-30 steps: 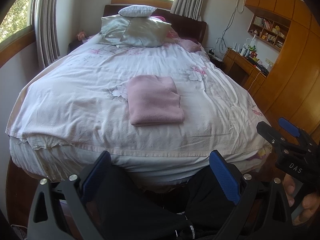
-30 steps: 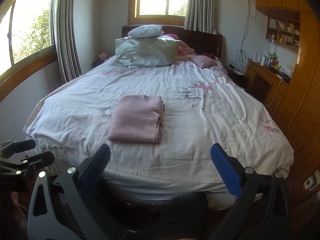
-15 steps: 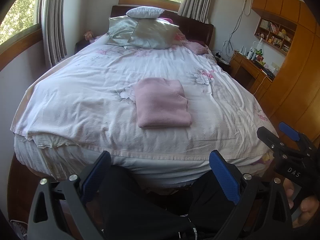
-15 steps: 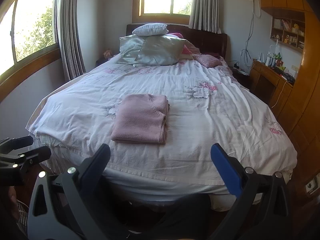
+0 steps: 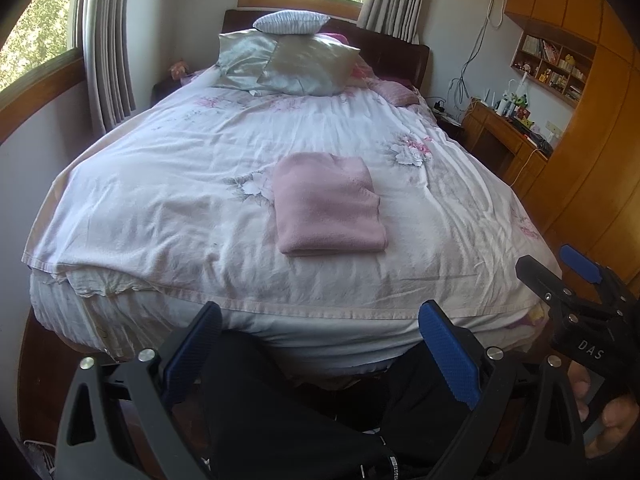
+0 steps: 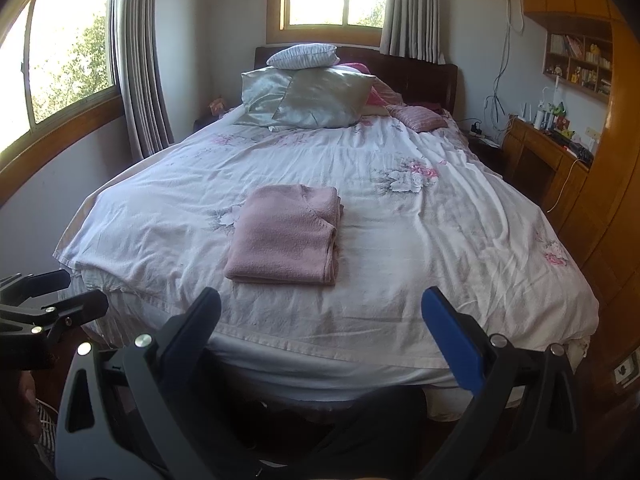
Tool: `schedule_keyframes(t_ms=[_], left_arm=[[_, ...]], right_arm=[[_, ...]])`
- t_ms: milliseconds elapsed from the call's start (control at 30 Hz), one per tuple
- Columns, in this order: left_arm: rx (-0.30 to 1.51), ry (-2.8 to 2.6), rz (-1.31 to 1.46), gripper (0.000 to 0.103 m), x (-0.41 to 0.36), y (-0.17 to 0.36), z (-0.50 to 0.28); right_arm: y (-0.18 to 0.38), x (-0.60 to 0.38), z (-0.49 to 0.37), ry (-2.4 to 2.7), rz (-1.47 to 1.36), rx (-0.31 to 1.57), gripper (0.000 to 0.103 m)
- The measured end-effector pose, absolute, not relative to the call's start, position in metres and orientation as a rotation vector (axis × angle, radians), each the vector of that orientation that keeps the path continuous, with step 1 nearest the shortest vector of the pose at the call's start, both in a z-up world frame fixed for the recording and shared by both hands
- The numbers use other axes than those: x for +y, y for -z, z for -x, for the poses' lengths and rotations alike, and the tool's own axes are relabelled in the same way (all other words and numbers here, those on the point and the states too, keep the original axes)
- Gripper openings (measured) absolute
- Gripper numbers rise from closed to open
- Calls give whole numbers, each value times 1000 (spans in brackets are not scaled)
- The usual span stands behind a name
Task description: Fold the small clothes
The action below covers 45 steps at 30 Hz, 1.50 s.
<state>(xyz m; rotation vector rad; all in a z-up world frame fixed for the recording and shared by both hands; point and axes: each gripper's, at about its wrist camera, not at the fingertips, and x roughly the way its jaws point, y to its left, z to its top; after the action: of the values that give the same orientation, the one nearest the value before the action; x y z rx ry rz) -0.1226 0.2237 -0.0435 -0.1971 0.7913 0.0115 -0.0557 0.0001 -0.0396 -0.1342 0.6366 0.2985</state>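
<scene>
A wide bed [image 6: 460, 240] fills both views, its white cover printed with pale pink and grey flowers and creased all over. At the far end two shiny silver pillows [image 6: 316, 98] lean on a dark headboard [image 6: 416, 76], with a small striped cushion [image 6: 302, 56] on top of them and a pink cushion [image 6: 424, 117] to their right. Grey curtains [image 6: 140, 60] hang beside wood-framed windows at left and far. On the right stand a wooden desk [image 5: 508, 136] and shelves [image 5: 556, 66] crowded with small items, with cables trailing down the wall.

Nothing lies between the grippers and the sweater [image 6: 286, 236]. It sits on the near middle of the bed, a dusty pink knit folded into a flat, thick rectangle, its layered edges showing on the right side.

The left gripper [image 5: 320, 344] is held off the near edge of the bed, jaws spread wide and empty, blue textured pads on black frames. The right gripper [image 6: 320, 332] is likewise wide apart with nothing in it. Dark trousers [image 5: 280, 420] show below the left gripper.
</scene>
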Motion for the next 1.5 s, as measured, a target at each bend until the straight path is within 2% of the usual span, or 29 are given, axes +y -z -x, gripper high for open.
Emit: schedule_keyframes(t_ms=[1500], left_arm=[[809, -55, 143, 99, 239, 53, 97]], right_arm=[[55, 15, 41, -321, 119, 688, 100]])
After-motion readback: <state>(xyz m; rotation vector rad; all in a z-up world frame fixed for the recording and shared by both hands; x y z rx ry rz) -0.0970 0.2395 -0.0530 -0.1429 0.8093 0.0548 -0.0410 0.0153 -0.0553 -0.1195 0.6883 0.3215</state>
